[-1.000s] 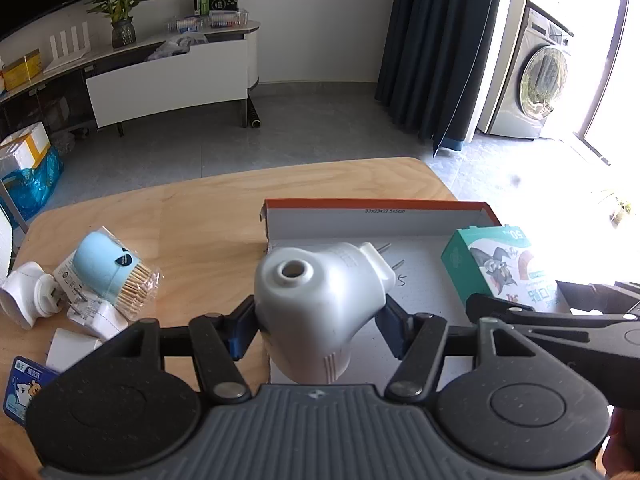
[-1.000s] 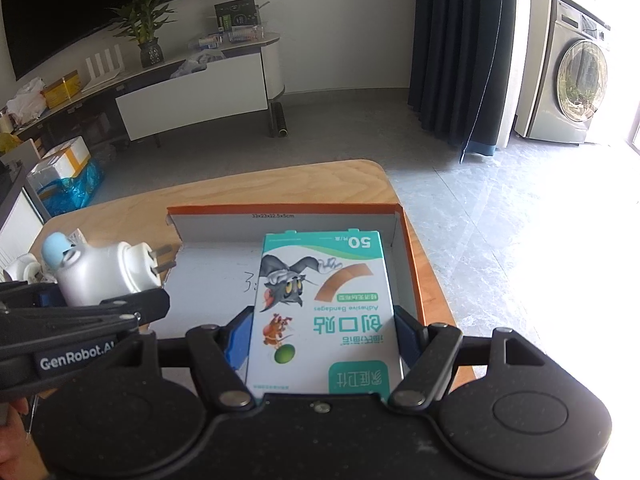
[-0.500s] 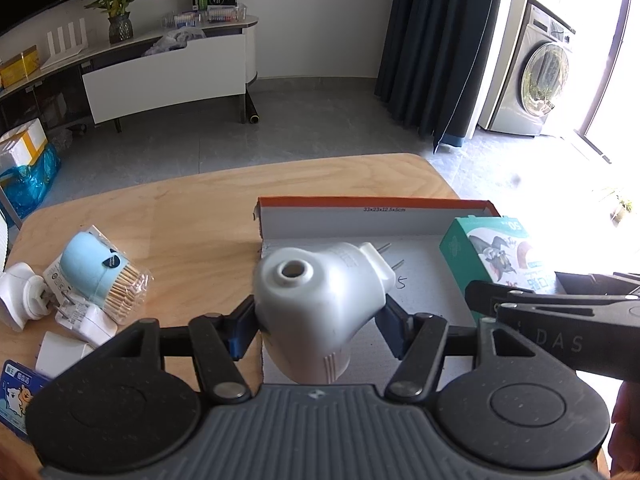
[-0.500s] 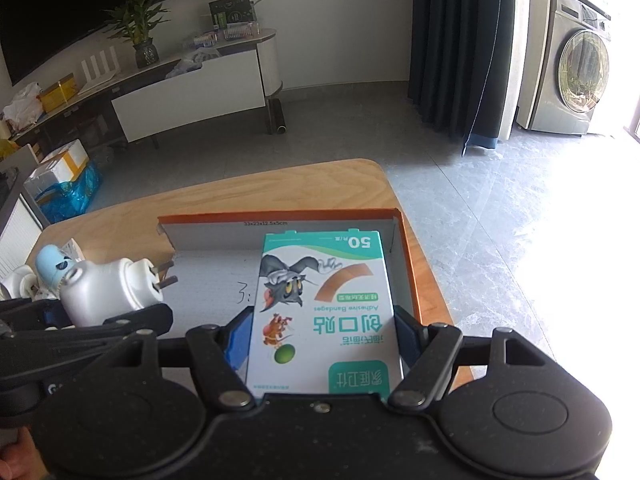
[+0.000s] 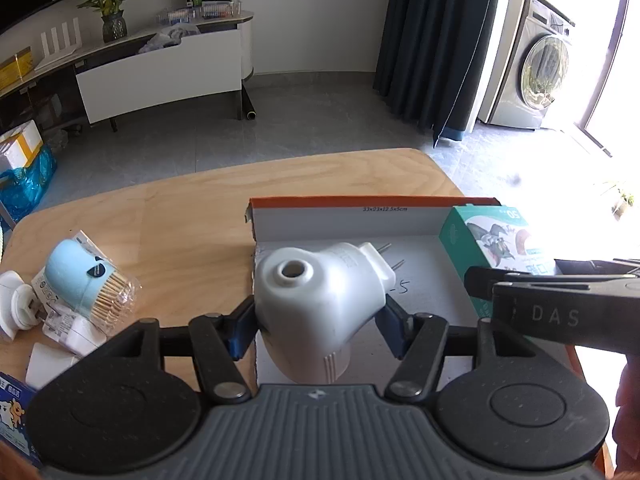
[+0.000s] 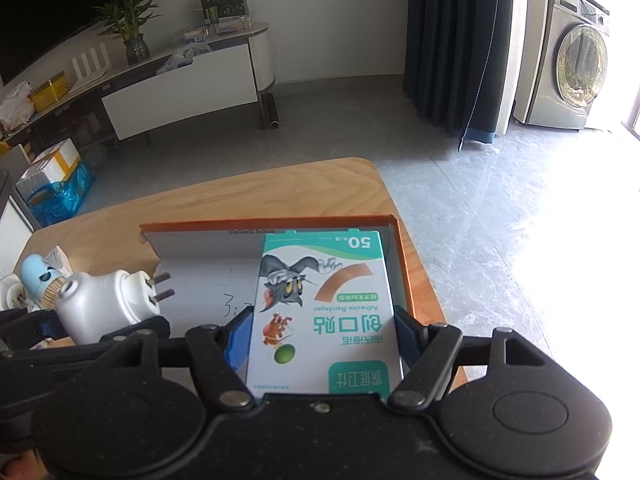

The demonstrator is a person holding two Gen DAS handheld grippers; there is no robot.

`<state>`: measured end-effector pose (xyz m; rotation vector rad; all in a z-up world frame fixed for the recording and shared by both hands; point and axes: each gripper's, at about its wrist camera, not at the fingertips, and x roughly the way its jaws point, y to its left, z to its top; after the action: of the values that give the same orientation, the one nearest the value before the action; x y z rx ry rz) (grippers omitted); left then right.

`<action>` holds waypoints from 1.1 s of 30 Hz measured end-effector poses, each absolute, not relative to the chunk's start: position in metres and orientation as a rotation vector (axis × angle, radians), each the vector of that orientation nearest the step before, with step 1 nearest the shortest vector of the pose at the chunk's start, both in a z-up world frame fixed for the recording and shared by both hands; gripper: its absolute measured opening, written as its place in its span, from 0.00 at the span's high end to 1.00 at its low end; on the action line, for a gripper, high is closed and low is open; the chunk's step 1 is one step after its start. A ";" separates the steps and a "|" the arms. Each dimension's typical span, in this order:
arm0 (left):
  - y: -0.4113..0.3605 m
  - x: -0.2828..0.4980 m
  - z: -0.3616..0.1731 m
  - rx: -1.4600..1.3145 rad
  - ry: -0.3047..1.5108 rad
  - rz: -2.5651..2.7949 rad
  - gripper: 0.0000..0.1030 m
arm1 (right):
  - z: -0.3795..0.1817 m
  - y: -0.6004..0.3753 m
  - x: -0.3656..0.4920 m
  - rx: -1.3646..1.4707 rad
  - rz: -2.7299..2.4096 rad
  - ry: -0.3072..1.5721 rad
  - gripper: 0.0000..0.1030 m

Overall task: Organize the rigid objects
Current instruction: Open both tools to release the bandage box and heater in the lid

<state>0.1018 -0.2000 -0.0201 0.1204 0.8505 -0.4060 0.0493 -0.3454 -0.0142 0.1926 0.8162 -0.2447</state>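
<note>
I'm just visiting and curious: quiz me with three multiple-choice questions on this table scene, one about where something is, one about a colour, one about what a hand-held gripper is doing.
1. Where is the toothpick jar?
A. in the tray
B. on the table left of the tray
C. on the floor

2. What colour is the tray's outer rim?
A. orange
B. green
C. black

3. What is the left hand-held gripper doing?
A. standing open and empty
B. gripping the bandage box
C. gripping the white plug-in device

Answers:
1 B, it lies on bare wood beside the tray.
2 A, the edge shows orange.
3 C, the pads press its sides; the bandage box sits in the right hand-held gripper.
</note>
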 end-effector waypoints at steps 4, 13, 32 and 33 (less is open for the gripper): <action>-0.202 0.104 -0.021 0.118 0.855 -0.404 0.38 | -0.016 -0.346 0.054 0.193 -0.254 0.820 0.18; -0.213 0.111 -0.022 0.131 0.858 -0.420 0.38 | -0.008 -0.353 0.059 0.212 -0.251 0.767 0.16; -0.209 0.095 -0.016 0.133 0.871 -0.418 0.14 | 0.007 -0.348 0.010 0.231 -0.281 0.711 0.16; -0.205 0.093 -0.014 0.126 0.872 -0.415 0.14 | 0.007 -0.344 0.007 0.235 -0.282 0.709 0.16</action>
<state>0.0927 -0.2051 -0.0145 0.1256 0.8718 -0.4152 0.0068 -0.3442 0.0068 0.2353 0.7086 -0.2817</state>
